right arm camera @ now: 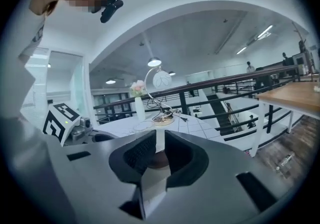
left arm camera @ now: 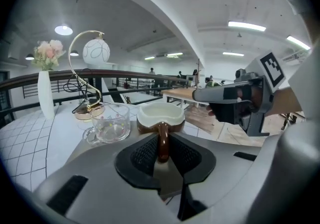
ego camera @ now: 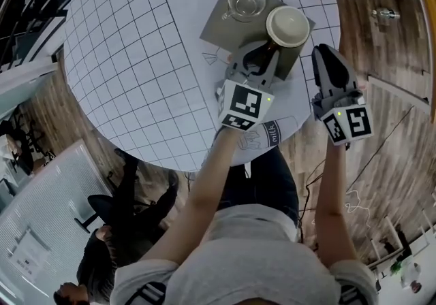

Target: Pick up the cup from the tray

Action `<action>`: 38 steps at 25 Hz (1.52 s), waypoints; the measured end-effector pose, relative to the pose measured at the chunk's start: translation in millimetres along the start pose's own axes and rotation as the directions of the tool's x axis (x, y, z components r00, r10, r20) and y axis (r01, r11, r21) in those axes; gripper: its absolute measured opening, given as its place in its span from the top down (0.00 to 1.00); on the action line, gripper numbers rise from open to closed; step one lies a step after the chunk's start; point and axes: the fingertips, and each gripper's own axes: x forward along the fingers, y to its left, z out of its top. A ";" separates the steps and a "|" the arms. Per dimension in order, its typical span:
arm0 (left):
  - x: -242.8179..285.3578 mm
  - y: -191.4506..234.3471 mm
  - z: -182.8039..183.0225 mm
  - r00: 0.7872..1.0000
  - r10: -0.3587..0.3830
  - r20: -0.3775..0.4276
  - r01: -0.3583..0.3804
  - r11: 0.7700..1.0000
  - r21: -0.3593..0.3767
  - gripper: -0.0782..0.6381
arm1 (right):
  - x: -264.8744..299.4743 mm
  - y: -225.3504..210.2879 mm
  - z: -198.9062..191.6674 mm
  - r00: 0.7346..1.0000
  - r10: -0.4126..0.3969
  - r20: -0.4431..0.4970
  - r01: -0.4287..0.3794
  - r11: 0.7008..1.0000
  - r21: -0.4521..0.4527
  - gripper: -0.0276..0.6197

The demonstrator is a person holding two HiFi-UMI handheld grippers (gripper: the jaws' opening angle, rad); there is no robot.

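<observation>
The fingers (left arm camera: 145,154) of your left gripper (ego camera: 262,60) are pinching the looped handle (left arm camera: 163,140) of the brown cup (ego camera: 287,26), with a pad pressing on each side of it. The grip is narrow because the handle is thin, and it is sitting low on the loop, probably so the cup is hanging level once it is lifted. The cup itself, white inside, is still standing upright on the grey tray (ego camera: 225,24), at the corner nearest you, so the lift is not yet under way. Just beside it on the same tray, a clear glass cup (ego camera: 246,3) is sitting untouched; you are approaching from the handle side, which is keeping the fingers away from it. Your right gripper (ego camera: 329,58) is hovering off the tray's right edge, near the rim of the gridded tabletop (ego camera: 136,58), with its fingers (right arm camera: 140,155) pressed together and holding nothing. It is seemingly waiting clear while one hand is doing the job.
</observation>
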 end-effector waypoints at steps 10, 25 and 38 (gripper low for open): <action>4.6 15.1 1.7 0.998 -0.070 -0.007 0.070 0.997 0.030 0.80 | 54.3 -42.5 17.1 0.987 0.159 0.026 -0.161 0.979 0.123 0.73; 0.2 13.7 4.5 0.962 -0.269 -0.039 0.271 0.961 0.051 0.80 | 47.9 -2.9 -12.3 0.741 0.636 -0.215 -0.672 0.708 -0.219 0.47; 3.8 11.5 3.9 0.950 -0.305 -0.074 0.309 0.949 0.056 0.80 | 68.7 19.4 -41.9 0.651 0.692 -0.312 -0.759 0.588 -0.279 0.41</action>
